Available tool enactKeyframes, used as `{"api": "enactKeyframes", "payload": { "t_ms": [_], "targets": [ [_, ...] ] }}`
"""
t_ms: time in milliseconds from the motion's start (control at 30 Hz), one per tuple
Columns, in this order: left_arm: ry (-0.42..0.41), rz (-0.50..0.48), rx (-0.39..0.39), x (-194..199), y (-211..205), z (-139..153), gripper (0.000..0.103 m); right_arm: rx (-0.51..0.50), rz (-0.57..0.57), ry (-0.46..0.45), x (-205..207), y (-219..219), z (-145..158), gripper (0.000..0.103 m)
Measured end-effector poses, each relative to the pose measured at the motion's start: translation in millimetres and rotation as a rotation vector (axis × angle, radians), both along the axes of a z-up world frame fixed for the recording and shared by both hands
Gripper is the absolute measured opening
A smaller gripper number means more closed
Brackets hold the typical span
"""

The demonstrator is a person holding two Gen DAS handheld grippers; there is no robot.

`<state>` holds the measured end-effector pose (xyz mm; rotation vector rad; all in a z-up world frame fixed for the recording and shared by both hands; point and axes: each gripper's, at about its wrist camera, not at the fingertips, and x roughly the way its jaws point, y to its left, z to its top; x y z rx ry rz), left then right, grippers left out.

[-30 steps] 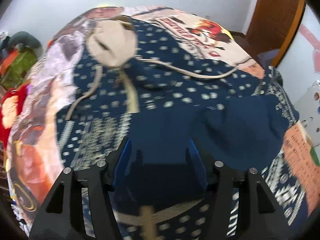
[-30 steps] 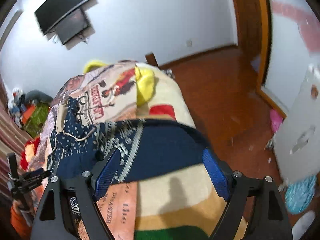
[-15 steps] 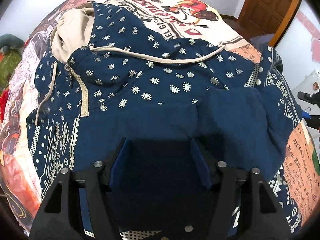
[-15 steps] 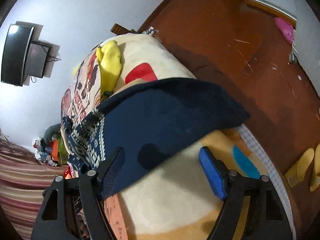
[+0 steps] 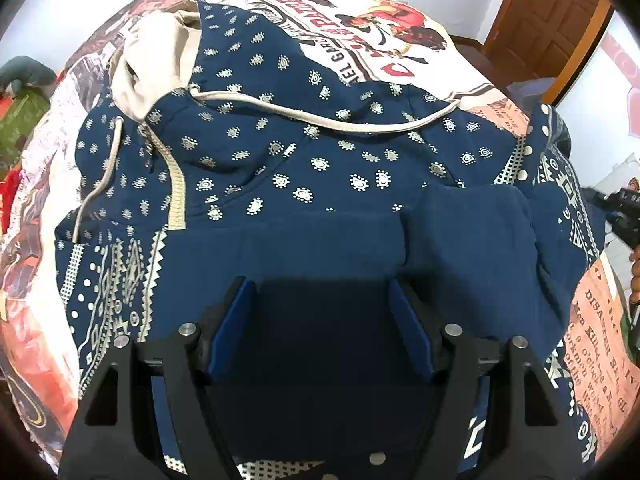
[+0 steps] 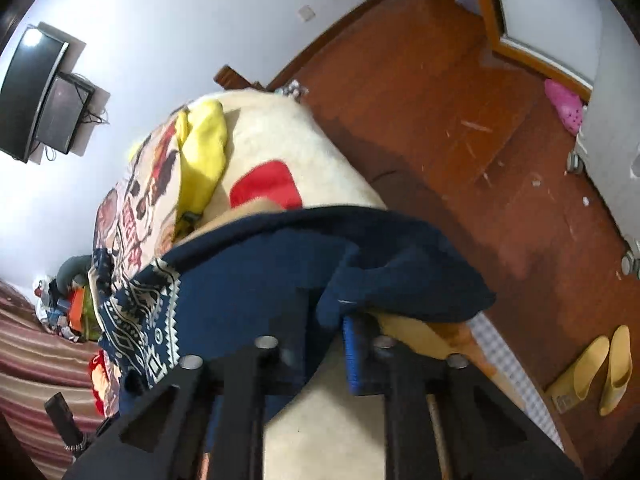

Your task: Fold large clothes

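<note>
Right wrist: right gripper (image 6: pixel 334 326) apparently clamps hoodie (image 6: pixel 280 280) hem; left gripper (image 5: pixel 322 316) opening.

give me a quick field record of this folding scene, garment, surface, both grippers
garment: navy patterned hoodie with beige hood lining and drawstring, spread flat
surface: bed under a printed blanket
left gripper: jaws opening above the plain navy hem, pads not pressing on cloth
right gripper: shut on a bunched edge of the hoodie at the bed's side
floor: wooden, yellow slippers near the bed
task status: fold not yet made
</note>
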<state>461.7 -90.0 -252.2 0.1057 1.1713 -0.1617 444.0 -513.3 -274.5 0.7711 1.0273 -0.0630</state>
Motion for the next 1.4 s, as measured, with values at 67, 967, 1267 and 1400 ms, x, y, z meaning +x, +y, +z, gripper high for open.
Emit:
{"api": "enactKeyframes", "payload": {
  "t_ms": [67,967,1267,1400],
  "targets": [
    [-0.025,0.001,0.011,-4.0,1.8,8.0,0.07,-0.037,0.003,-0.04,-1.9,1.2,14.3,0.008],
    [-0.332,0.14,0.02,-83.6,115.0,107.0,0.07,-0.258,0.318,-0.618,-25.8,195.3,250.5,0.004],
    [-0.371,0.21,0.023,-120.8,170.7,112.8,0.07,-0.195,0.581,-0.483,4.7,343.6,192.1,0.004],
    [-0.372,0.245,0.038,-132.1,191.6,107.1,0.07,-0.211,0.688,-0.36,7.7,400.4,145.5,0.004]
  ]
}}
